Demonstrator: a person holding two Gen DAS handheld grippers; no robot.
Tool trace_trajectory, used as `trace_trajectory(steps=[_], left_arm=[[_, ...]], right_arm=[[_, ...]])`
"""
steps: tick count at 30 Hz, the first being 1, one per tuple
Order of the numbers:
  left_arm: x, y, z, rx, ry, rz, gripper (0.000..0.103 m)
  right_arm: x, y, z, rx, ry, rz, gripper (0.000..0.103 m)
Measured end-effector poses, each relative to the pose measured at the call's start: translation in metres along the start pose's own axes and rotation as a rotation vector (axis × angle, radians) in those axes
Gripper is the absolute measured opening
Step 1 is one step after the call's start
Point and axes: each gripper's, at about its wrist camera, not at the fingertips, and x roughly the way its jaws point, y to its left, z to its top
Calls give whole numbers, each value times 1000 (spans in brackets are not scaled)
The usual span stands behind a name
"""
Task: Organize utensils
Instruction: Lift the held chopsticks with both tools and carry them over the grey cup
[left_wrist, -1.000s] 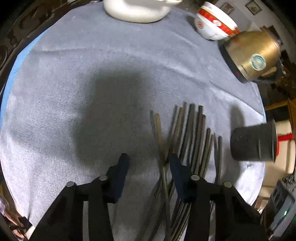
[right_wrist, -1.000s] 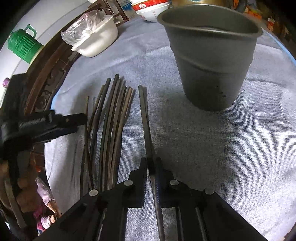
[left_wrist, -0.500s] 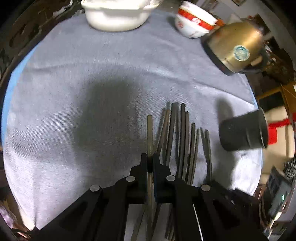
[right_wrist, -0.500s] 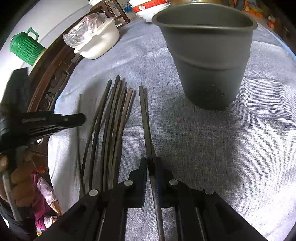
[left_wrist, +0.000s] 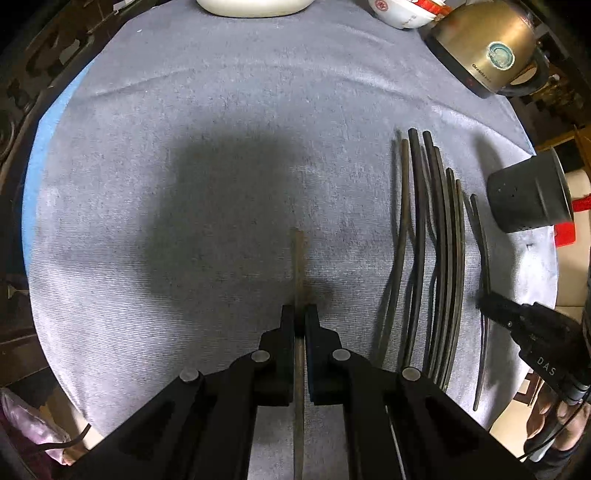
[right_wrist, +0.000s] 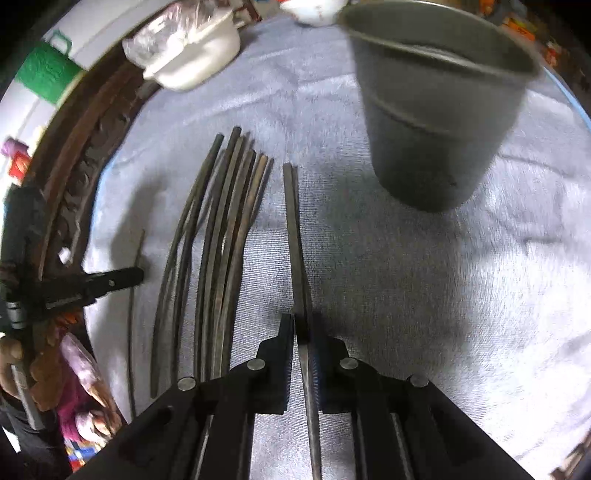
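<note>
My left gripper (left_wrist: 300, 310) is shut on a single dark chopstick (left_wrist: 298, 258), held apart from the rest over the grey cloth (left_wrist: 184, 110). Several dark chopsticks (left_wrist: 436, 240) lie side by side to its right, near the grey metal cup (left_wrist: 528, 199). In the right wrist view my right gripper (right_wrist: 300, 319) holds another chopstick (right_wrist: 293, 229) that points towards the upright cup (right_wrist: 436, 122); its jaws are opening slightly while the stick still sits between the pads. The bundle (right_wrist: 221, 229) lies just left of it. The left gripper (right_wrist: 136, 275) shows at the far left.
A white dish (left_wrist: 255, 7), a red-and-white bowl (left_wrist: 402, 14) and a golden kettle (left_wrist: 487, 48) stand along the far edge. A green jug (right_wrist: 44, 70) sits beyond the carved wooden table rim (right_wrist: 85, 155). A hand (left_wrist: 546, 417) grips the right tool.
My left gripper went from open beside the bundle to shut on one chopstick and carried it left, away from the others. The right gripper kept its chopstick and tilted a little.
</note>
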Motion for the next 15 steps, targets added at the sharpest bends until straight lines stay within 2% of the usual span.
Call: trace_trajectory(steps=[2, 5, 6, 8, 10, 11, 12, 13, 14, 15], left_arm=[[-1, -1, 3, 6, 11, -4, 5], [-3, 3, 7, -1, 15, -9, 6], [-8, 8, 8, -3, 19, -6, 6], [-1, 9, 17, -2, 33, 7, 7], [3, 8, 22, 17, 30, 18, 6], [4, 6, 23, 34, 31, 28, 6], [4, 5, 25, 39, 30, 32, 6], [4, 4, 26, 41, 28, 31, 6], [4, 4, 29, 44, 26, 19, 6], [3, 3, 28, 42, 24, 14, 5]], right_arm=[[-1, 8, 8, -29, 6, -69, 23], [-2, 15, 20, -30, -7, -84, 46], [-2, 17, 22, -32, -13, -93, 62], [3, 22, 28, -49, -12, -116, 66], [12, 27, 33, -57, 13, -122, 64], [12, 31, 35, -77, -2, -161, 59], [12, 32, 36, -90, 2, -195, 42], [11, 32, 38, -93, 8, -192, 17], [11, 28, 39, -79, 21, -149, 7], [10, 25, 39, -74, 21, -132, 7]])
